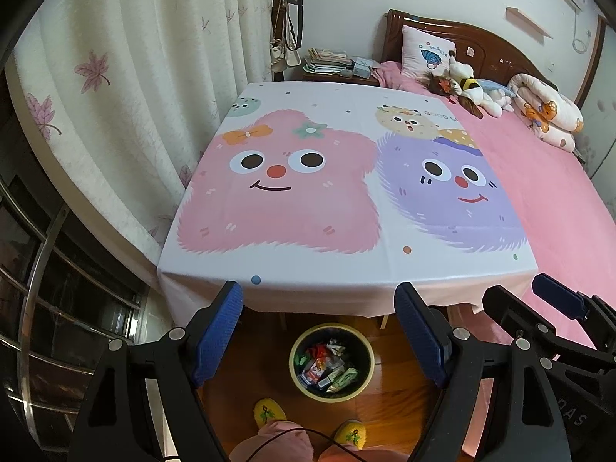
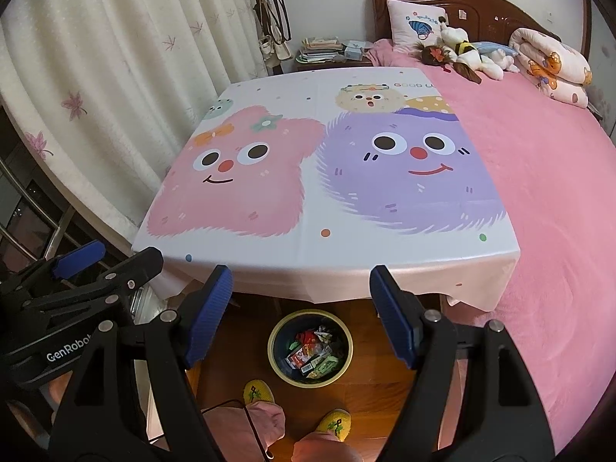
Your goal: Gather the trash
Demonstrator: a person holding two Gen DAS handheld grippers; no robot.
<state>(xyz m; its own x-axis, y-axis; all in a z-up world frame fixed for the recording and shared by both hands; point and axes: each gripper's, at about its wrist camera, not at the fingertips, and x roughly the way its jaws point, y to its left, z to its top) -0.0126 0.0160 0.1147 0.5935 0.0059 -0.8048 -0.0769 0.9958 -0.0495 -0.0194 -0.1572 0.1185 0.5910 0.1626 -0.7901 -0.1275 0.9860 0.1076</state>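
Left gripper jaws apart above upright, upward-opening bin of wrappers.

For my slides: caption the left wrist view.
Open left gripper above a bin filled with wrappers, cartoon tablecloth bare.

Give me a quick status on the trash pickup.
Both grippers open and empty: left, right. Wrappers in the bin on the floor. Tablecloth shows no trash; nothing in the way.

Left gripper spread wide, empty, above trash-filled bin.
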